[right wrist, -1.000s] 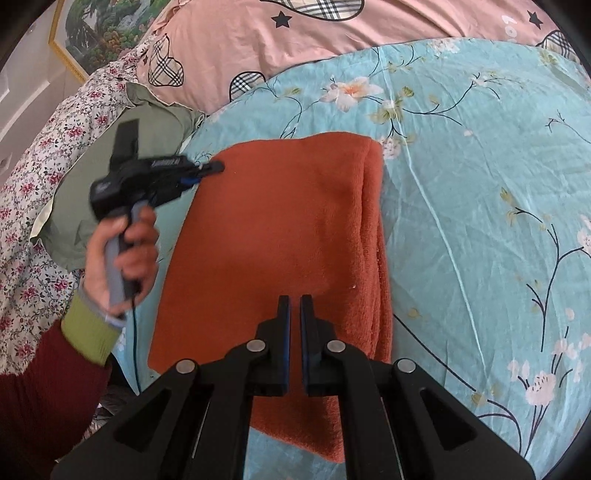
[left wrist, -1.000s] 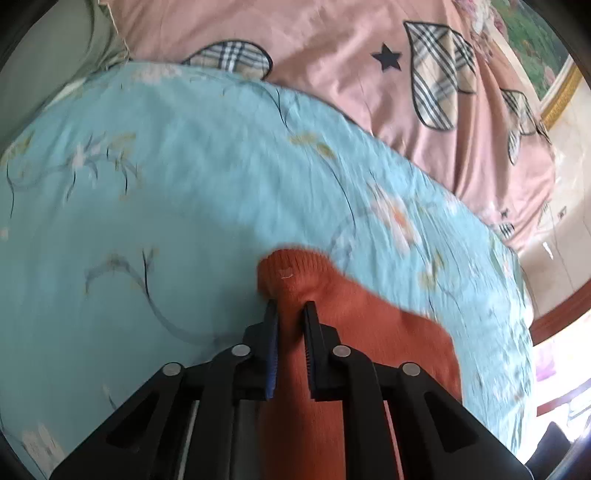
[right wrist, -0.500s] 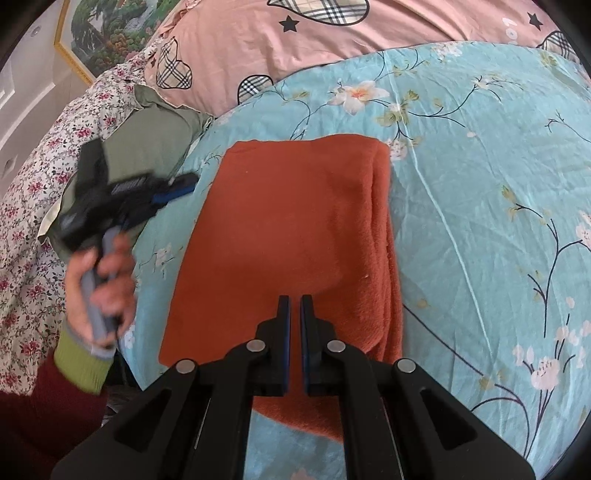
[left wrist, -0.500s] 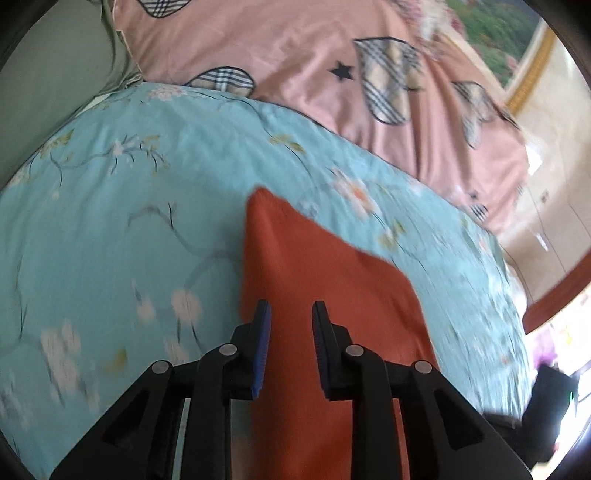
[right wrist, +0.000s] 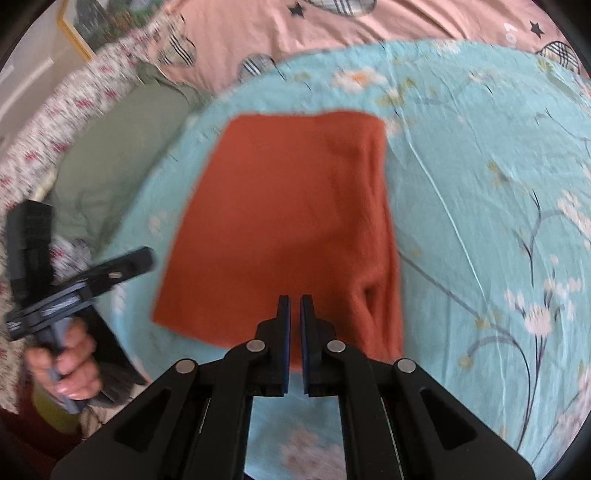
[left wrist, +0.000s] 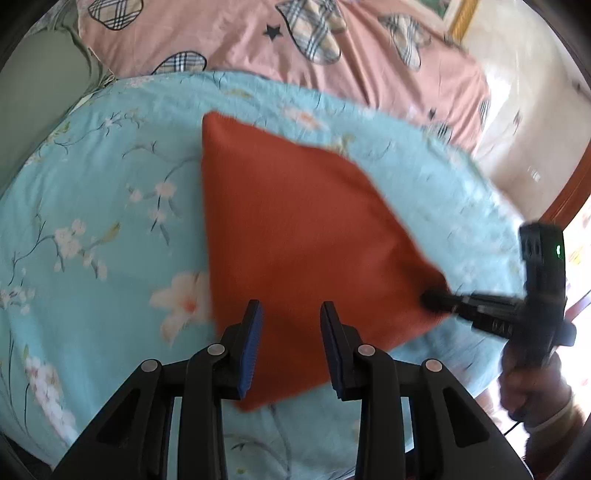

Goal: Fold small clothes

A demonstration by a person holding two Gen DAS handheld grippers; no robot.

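Note:
A folded rust-orange garment [left wrist: 295, 236] lies flat on the light-blue floral bedspread [left wrist: 103, 206]; it also shows in the right wrist view [right wrist: 288, 221], with its thick folded edge on the right. My left gripper [left wrist: 291, 314] is open and empty, held above the garment's near corner. My right gripper [right wrist: 294, 306] is shut with nothing between its fingers, over the garment's near edge. The right gripper also appears in the left wrist view [left wrist: 436, 299], its tip at the garment's right corner. The left gripper appears in the right wrist view [right wrist: 144, 258], off the garment's left side.
A pink quilt with plaid hearts [left wrist: 295, 48] lies at the back. A grey-green cushion [right wrist: 122, 155] and a flowered cover [right wrist: 44, 125] lie left of the bedspread. A framed picture [right wrist: 85, 26] hangs on the wall. The bed's wooden edge [left wrist: 569, 184] is at the right.
My left gripper let go of the garment's corner, opened and pulled back off to the left. The garment now lies flat. My right gripper stayed shut and drew back a little.

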